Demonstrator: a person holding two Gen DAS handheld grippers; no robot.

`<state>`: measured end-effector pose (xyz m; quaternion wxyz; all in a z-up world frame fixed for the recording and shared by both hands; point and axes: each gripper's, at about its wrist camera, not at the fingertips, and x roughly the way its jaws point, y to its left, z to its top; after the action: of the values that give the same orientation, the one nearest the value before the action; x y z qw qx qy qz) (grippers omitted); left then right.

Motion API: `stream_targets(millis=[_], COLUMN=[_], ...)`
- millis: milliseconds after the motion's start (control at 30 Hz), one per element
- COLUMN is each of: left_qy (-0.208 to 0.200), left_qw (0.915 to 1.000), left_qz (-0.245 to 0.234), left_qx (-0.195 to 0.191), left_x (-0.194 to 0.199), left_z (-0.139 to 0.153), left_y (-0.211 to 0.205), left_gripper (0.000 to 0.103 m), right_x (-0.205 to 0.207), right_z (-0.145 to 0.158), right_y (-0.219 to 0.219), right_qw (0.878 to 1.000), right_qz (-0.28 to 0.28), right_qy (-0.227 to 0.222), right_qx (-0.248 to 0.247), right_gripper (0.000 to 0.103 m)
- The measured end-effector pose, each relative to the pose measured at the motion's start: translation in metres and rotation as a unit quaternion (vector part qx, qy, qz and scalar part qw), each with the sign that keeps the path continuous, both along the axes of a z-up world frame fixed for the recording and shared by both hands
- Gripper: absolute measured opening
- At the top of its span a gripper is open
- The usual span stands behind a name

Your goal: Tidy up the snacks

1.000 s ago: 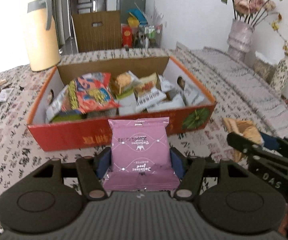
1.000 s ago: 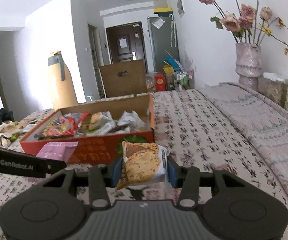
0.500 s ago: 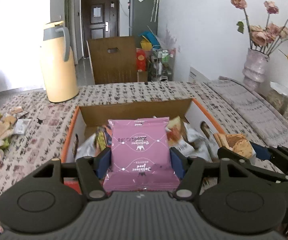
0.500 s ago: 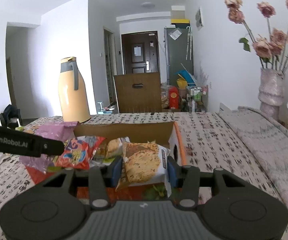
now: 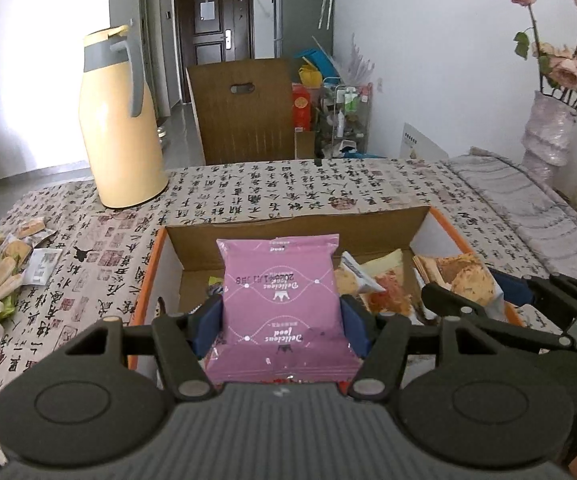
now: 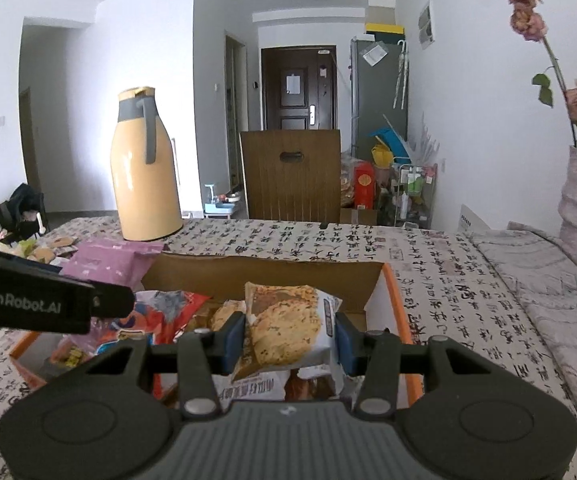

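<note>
The left claw [image 5: 280, 322] is clamped on a pink snack packet [image 5: 282, 304], its blue pads pressing the packet's two side edges so it stands upright over the near half of the orange-rimmed cardboard box [image 5: 440, 220]. The right claw [image 6: 290, 338] is likewise closed on a biscuit packet [image 6: 288, 328], held over the box's right part, above the snacks already lying inside.

To finish this step well, each packet should probably be lowered until it sits close over the pile before the pads part. Dropped from this height, a light packet could slide off the heap or catch the rim. The two claws sit close side by side, so one should let go first.

Both point forward and somewhat downward across the table [image 5: 288, 188], the left tilted more steeply into the box.
</note>
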<state>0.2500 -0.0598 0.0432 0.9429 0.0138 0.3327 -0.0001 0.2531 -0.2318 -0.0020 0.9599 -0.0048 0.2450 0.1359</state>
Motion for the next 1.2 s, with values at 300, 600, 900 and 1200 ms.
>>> stream_targets(millis=[300,600,900,1200], left_qy=[0.009,-0.020,-0.034,-0.054], left_qw=[0.9999,0.9994,0.9989,0.9980], left_qz=[0.008,0.030,0.029,0.033], left_qx=[0.002,0.005,0.008,0.010], left_x=[0.012,-0.004,-0.034,-0.083], left_z=[-0.011,-0.004,-0.001,0.004], left_y=[0.007,0.019,0.027,0.037], left_gripper=[0.064,0.103,0.103,0.103], right_x=[0.019,0.010,-0.010,-0.059], right_z=[-0.012,-0.011,-0.008,0.002], right_y=[0.004,-0.009,-0.023,-0.030], right_qw=[1.000,0.999,0.998,0.998], right_qz=[-0.003,-0.022,-0.043,-0.046], right_qy=[0.019,0.022,0.031,0.023], right_qx=[-0.003,0.012,0.026,0.024], right_gripper=[0.053,0.093,0.103,0.103])
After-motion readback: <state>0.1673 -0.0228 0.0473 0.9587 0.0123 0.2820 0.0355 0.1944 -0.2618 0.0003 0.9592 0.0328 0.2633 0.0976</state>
